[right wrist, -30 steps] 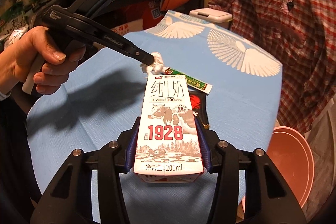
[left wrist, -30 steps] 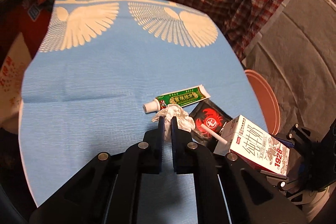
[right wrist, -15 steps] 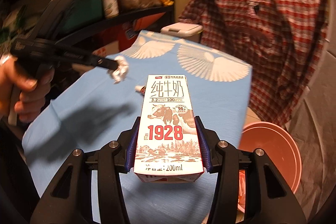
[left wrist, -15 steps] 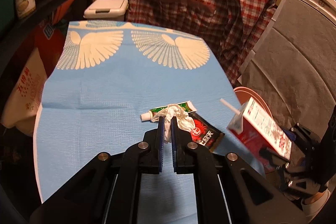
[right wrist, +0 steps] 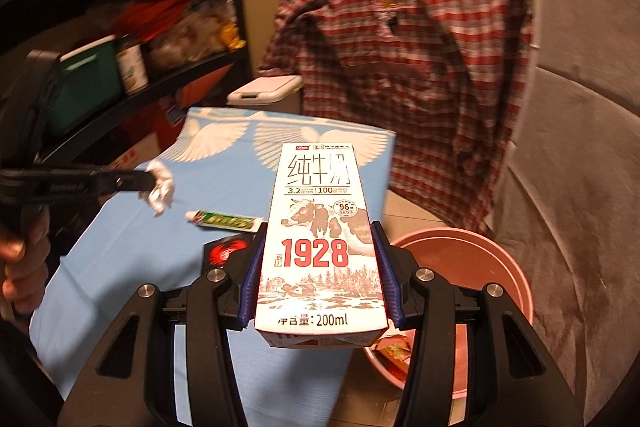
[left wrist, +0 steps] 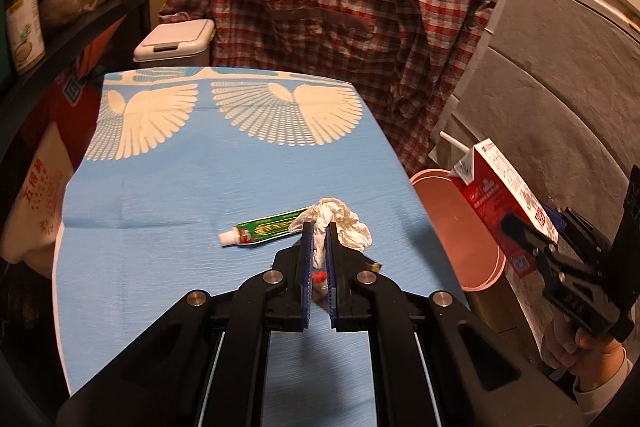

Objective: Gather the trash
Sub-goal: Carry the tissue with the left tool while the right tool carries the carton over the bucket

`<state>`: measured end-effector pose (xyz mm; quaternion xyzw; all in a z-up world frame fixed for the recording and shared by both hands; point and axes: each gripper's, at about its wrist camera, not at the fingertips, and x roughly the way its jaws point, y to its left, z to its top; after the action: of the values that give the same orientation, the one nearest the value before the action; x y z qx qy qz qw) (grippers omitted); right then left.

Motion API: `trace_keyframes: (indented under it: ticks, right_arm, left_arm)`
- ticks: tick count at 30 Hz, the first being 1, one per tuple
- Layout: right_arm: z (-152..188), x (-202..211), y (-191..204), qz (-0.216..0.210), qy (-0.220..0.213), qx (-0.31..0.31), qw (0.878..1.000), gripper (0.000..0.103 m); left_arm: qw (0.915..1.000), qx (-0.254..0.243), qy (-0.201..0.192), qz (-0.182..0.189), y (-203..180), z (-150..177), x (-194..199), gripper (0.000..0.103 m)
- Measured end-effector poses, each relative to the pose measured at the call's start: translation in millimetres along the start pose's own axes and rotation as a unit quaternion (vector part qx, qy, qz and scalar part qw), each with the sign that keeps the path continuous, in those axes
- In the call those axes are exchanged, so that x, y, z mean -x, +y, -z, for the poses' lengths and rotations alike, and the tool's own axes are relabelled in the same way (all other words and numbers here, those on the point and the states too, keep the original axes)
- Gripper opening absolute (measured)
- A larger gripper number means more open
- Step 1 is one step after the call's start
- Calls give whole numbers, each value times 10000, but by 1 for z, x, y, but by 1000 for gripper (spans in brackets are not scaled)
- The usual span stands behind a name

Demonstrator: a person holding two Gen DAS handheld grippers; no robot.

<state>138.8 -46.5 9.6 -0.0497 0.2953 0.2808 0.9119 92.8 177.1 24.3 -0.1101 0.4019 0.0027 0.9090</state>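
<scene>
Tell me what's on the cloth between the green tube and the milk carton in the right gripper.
A black packet with a red emblem lies there, seen in the right wrist view, between the green tube and the milk carton.

A white and red cardboard milk carton (right wrist: 320,243) reads "1928" in red. It also shows "200ml", "3.2", "100" and "96".

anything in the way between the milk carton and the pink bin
Nothing visible. The right gripper holds the milk carton lifted past the table's edge, and the pink bin sits open just beyond and below it. The left gripper, with its crumpled tissue, is off to the side.
</scene>
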Motion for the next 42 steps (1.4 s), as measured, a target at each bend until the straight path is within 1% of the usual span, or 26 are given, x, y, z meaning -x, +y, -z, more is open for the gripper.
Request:
trace_keyframes:
  ticks: [3,12,17,24,30,42]
  right_arm:
    - [-1,2,-12,155,-43,-179,9997,49]
    - [-2,5,-47,387,-21,-736,9965,49]
    - [-4,10,-64,491,-61,-1000,9938,49]
    - [-7,19,-97,816,-67,-1354,9874,49]
    - [-5,19,-116,998,86,-1561,9826,49]
    - [4,1,-127,1231,580,-1590,9778,49]
  left_arm:
    - [10000,-83,-9,26,-11,-1,-3,6]
    - [9997,-220,-8,76,-36,-5,-12,6]
    - [9995,-287,10,118,-51,-7,-17,6]
    - [9991,-354,56,224,-73,-11,-26,6]
    - [9981,-470,125,387,-101,-13,-38,6]
    - [9949,-637,422,658,-155,-14,-78,6]
